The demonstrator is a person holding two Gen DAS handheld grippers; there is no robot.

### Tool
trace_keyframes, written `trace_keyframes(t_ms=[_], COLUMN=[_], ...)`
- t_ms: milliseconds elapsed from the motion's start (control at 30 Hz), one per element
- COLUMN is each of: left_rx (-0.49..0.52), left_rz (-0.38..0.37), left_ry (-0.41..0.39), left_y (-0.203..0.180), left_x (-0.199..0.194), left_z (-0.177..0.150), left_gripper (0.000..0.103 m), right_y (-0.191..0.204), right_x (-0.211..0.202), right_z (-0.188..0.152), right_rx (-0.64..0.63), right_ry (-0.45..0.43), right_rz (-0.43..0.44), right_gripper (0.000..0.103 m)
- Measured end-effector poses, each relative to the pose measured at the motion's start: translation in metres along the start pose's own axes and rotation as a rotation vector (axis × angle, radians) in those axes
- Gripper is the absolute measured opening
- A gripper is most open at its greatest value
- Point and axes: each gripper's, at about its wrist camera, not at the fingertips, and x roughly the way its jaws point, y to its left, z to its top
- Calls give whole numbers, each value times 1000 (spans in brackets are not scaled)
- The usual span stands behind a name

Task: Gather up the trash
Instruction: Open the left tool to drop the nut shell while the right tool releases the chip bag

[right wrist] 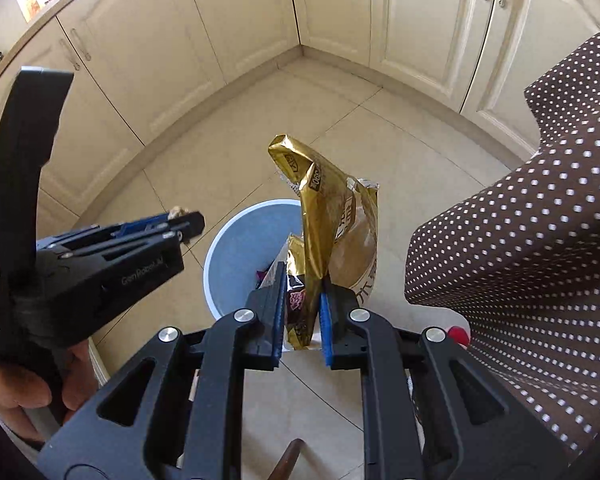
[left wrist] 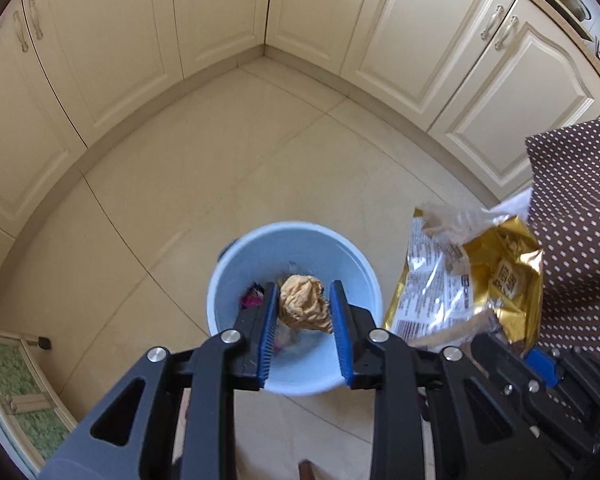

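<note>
A light blue bin (left wrist: 228,276) stands on the tiled floor with wrappers in its bottom. Right above its opening my left gripper (left wrist: 303,292) is shut on a crumpled tan paper wad (left wrist: 302,308). In the right wrist view that gripper (right wrist: 182,222) comes in from the left, the wad (right wrist: 177,211) peeking out at its tip. My right gripper (right wrist: 303,280) is shut on a gold and clear snack bag (right wrist: 332,216), which stands up over the bin (right wrist: 236,248) at its right rim. The left wrist view has the bag (left wrist: 472,280) just right of the bin.
Cream cabinet doors (left wrist: 112,40) wrap round the floor corner behind the bin. A person's brown white-dotted cloth (right wrist: 520,220) fills the right side. A hand (right wrist: 24,396) grips the left tool. A pink wrapper (left wrist: 252,298) lies in the bin. A green glass panel (left wrist: 16,392) is lower left.
</note>
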Motion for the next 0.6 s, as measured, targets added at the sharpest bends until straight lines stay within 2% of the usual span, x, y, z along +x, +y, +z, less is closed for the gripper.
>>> trace_keyframes(t_ms=[100, 167, 333, 600], left_rx=[-9, -21, -28, -60], left_rz=[22, 30, 33, 36], left_ry=[-27, -24, -46, -36], left_y=[2, 6, 8, 25], left_x=[9, 12, 6, 4], left_z=[5, 6, 7, 8], left_gripper=[28, 45, 62, 65], right_y=[4, 8, 11, 14], right_x=[10, 16, 28, 34], right_z=[0, 0, 1, 4], right_rx=[-1, -2, -4, -2], right_ry=[8, 18, 28, 30], right_rz=[-5, -6, -8, -7], right_gripper=[15, 15, 15, 15])
